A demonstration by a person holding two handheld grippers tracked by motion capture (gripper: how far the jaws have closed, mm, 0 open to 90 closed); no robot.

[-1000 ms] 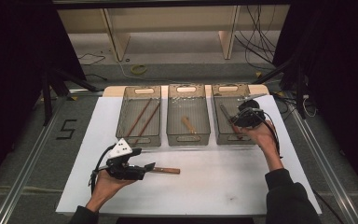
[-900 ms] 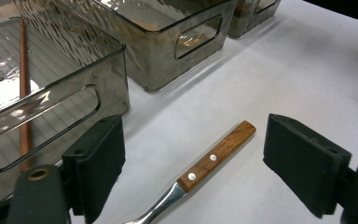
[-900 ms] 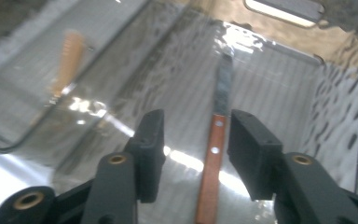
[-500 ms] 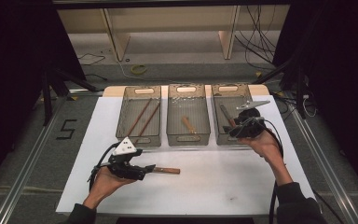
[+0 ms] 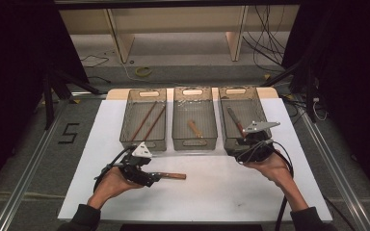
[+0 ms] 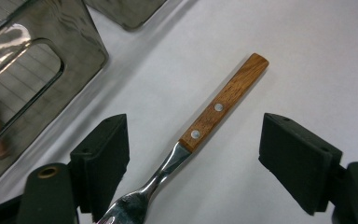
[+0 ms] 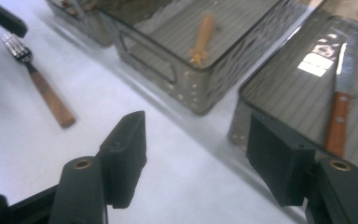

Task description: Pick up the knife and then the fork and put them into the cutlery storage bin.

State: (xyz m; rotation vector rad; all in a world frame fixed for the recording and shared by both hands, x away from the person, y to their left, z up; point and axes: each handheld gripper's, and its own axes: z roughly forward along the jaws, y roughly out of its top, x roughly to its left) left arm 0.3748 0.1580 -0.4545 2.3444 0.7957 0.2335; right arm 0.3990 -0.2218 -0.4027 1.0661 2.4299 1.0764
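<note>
Your left tongs (image 6: 193,163) stand apart around the wood-handled fork (image 6: 214,112) lying on the white surface (image 5: 231,192), lower left of the high view. Your right tongs (image 7: 196,158) have just been opening, with nothing between them, beside the right bin (image 5: 243,139) holding a knife (image 7: 338,116).

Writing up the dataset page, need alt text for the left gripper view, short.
A fork with a riveted wooden handle lies on the white table between the open black jaws of the left gripper, neither pad touching it. A clear smoky bin sits at upper left.
</note>
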